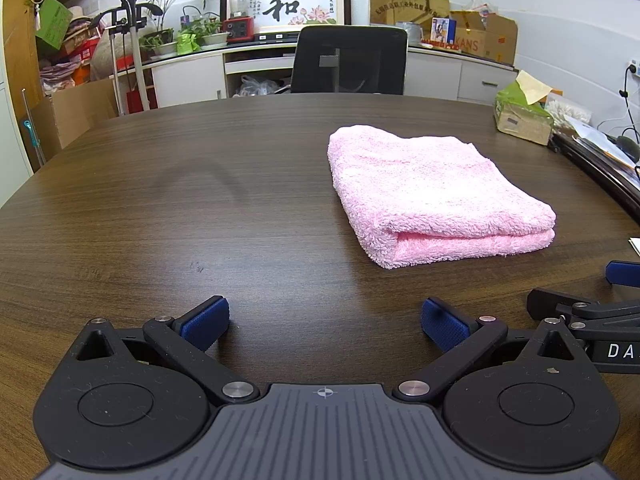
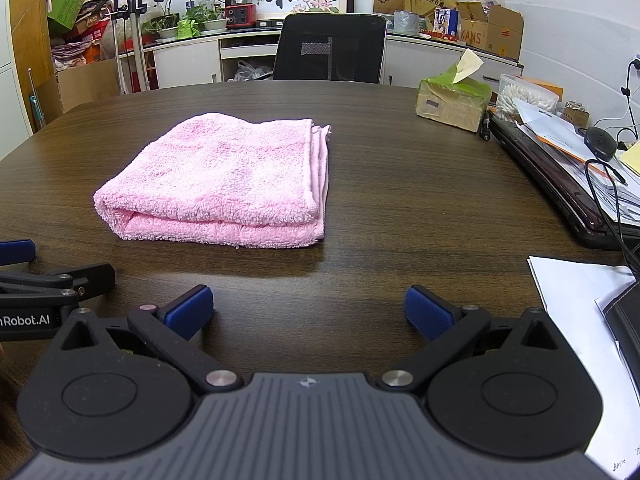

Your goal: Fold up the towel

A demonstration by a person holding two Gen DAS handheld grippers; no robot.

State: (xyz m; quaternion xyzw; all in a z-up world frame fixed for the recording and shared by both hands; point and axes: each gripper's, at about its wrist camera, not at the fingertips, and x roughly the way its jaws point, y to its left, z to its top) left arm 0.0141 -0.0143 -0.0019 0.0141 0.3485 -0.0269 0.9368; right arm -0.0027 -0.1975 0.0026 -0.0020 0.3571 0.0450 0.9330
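We see the pink towel (image 1: 436, 196) (image 2: 224, 184) folded into a thick, fluffy stack, layered edges along its right side, lying flat on the dark wood desk (image 1: 180, 200) (image 2: 400, 184). Our left tool (image 1: 325, 322) and right tool (image 2: 309, 312) sit released, spread wide, near the towel but apart from it. A tissue box (image 2: 452, 100), papers (image 2: 576, 292) and a black chair (image 2: 330, 46) stand beyond.

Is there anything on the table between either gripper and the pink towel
No. Only bare table lies between the open right gripper and the folded pink towel; the same holds for the open left gripper. The tissue box sits off to the side.
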